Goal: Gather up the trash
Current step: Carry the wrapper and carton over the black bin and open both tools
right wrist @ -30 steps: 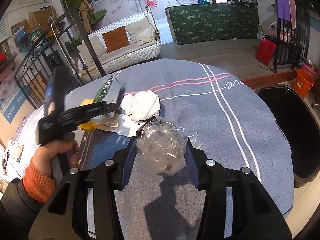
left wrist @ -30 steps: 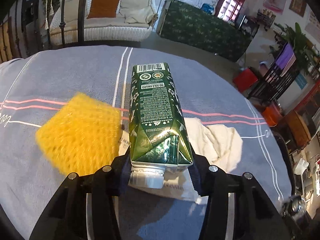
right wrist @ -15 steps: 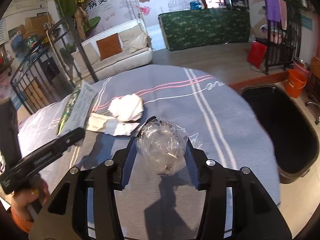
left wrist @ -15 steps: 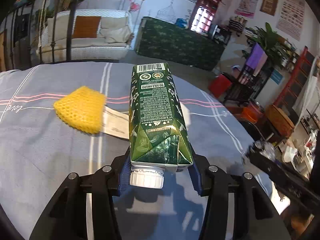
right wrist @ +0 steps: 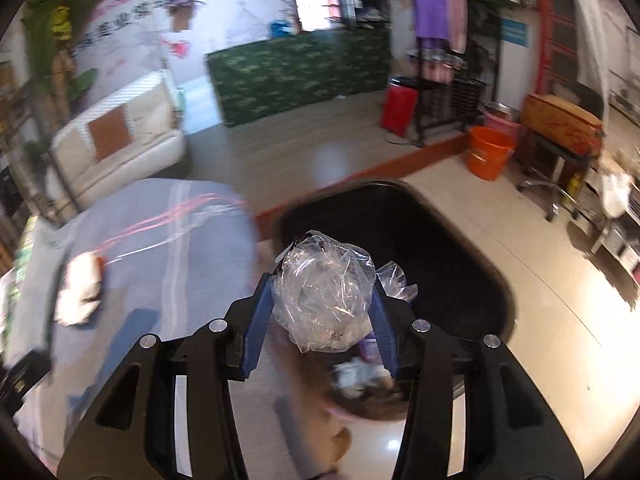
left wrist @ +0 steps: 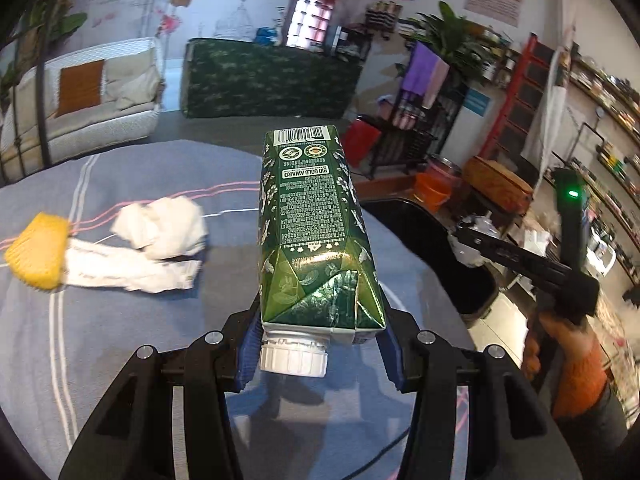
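Observation:
My left gripper (left wrist: 316, 344) is shut on a green drink carton (left wrist: 312, 232) with a white screw cap, held above the table. My right gripper (right wrist: 322, 324) is shut on a crumpled clear plastic bag (right wrist: 324, 296), held over the black trash bin (right wrist: 452, 248) beside the table. In the left wrist view the right gripper (left wrist: 472, 240) shows over the bin (left wrist: 424, 240). On the table lie a crumpled white tissue (left wrist: 164, 226), a white paper wrapper (left wrist: 128, 270) and a yellow foam net (left wrist: 38, 256).
The round table has a grey-blue cloth (left wrist: 120, 360) with pink and white stripes. An orange bucket (right wrist: 490, 152) and a red bag (right wrist: 398, 110) stand on the floor beyond the bin. A white sofa (right wrist: 116, 140) is at the back left.
My right gripper has swung right with the plastic bag, from over the table to above the bin. My left gripper has lifted the carton and turned right toward the bin.

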`<act>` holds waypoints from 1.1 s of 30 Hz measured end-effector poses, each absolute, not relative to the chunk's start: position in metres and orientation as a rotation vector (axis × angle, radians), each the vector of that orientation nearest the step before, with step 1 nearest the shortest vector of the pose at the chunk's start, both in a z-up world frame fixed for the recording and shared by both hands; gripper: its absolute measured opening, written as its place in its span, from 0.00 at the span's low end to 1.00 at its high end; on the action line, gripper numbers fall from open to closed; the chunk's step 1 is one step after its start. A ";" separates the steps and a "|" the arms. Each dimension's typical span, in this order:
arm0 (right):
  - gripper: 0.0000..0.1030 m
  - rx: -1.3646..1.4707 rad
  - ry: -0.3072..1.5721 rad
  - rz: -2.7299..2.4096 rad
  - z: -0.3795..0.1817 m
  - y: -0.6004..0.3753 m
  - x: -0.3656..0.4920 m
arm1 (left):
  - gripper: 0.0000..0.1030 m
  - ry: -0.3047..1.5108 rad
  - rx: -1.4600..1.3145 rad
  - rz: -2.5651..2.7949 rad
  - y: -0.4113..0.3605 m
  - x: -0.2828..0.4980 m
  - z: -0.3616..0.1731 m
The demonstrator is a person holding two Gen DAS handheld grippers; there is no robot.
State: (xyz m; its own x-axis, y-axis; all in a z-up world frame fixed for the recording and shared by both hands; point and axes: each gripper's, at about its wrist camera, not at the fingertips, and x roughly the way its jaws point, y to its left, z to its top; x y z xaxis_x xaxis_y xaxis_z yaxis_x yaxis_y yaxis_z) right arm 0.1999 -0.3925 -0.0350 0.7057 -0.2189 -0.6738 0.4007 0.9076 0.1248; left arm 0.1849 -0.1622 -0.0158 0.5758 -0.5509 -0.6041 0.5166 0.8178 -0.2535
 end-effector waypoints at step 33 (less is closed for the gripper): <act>0.74 0.348 0.661 -0.606 -0.050 -0.452 0.100 | 0.48 0.860 0.100 -0.879 -0.344 0.205 -0.033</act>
State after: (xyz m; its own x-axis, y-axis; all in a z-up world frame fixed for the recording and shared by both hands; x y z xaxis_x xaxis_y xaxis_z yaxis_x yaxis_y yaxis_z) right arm 0.0998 -0.4522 -0.0500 0.6281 -0.4107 -0.6609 0.6232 0.7741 0.1113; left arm 0.2048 -0.3444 -0.0333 0.3347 -0.6347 -0.6965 0.7104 0.6556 -0.2560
